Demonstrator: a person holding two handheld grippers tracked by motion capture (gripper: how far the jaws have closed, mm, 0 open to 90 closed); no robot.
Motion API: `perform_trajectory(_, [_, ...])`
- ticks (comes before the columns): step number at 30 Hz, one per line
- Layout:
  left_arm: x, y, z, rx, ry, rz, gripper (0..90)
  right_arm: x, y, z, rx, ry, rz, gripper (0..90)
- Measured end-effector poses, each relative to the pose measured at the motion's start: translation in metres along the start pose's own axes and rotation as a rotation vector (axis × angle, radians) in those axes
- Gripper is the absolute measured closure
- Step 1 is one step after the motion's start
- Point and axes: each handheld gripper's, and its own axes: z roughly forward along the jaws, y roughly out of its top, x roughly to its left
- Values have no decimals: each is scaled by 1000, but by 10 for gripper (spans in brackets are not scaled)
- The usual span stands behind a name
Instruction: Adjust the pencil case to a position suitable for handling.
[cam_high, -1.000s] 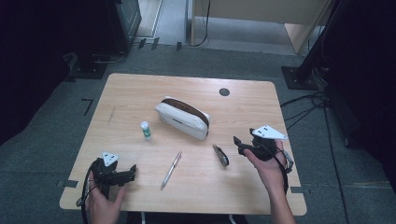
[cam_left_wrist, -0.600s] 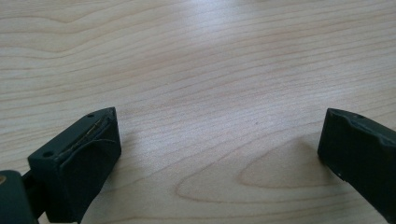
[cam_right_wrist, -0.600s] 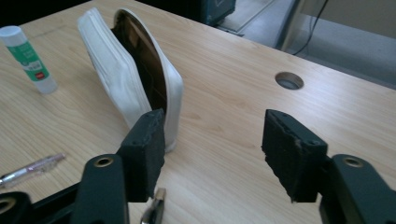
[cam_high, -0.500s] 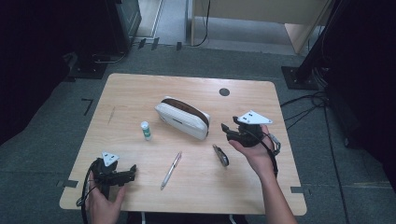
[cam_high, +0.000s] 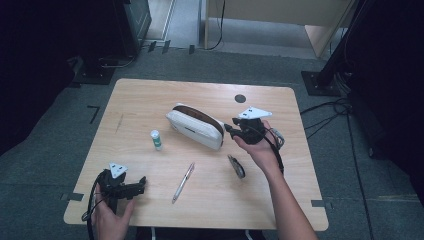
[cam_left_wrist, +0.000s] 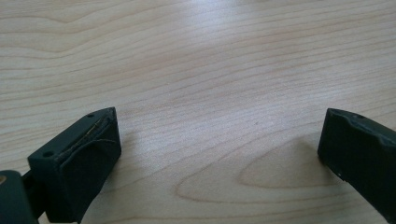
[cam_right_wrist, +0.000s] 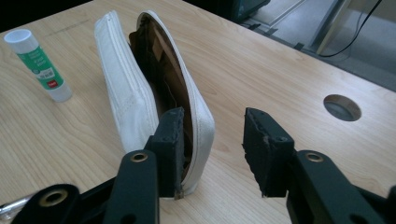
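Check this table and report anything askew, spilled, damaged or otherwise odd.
Nothing spilled or damaged. The white pencil case gapes unzipped, with one jaw of the right gripper inside its opening. The glue stick lies on its side, and the pen lies loose on the table.

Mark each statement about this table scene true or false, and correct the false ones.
1. The white pouch lies open, its dark lining showing. True.
2. The right claw has one jaw inside the pouch's open mouth, the other outside the pouch's wall, not yet pressing. True.
3. The left claw holds the pen. False: its jaws stand wide apart over bare table; the pen lies apart, nearer the middle.
4. The glue stick is inside the pouch. False: it lies on the table beside it.
5. A round hole sits in the tabletop beyond the pouch. True.
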Motion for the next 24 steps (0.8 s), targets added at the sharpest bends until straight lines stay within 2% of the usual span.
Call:
perform_trajectory(2, [0,0,0,0,0,0,0,-2,1,5,3,13,7,597])
perform_trajectory(5, [0,0,0,0,0,0,0,-2,2,17,37,35,5,595])
perform_trajectory(13, [0,0,0,0,0,0,0,-1,4,40,83,34,-23,597])
perform_trajectory(16, [0,0,0,0,0,0,0,-1,4,45,98,39,-19,597])
perform_trajectory(18, [0,0,0,0,0,0,0,-2,2,52,128,62,-5,666])
perform_trajectory(19, [0,0,0,0,0,0,0,-2,2,52,128,62,-5,666])
perform_trajectory(20, [0,0,0,4,-1,5,0,0,2,53,144,54,6,757])
perform_trajectory(22, [0,0,0,3,-1,5,0,0,2,52,144,56,16,778])
perform_trajectory(23, [0,0,0,4,-2,6,0,0,2,50,147,67,36,789])
perform_trajectory(24, [0,0,0,4,-2,6,0,1,1,49,153,61,80,801])
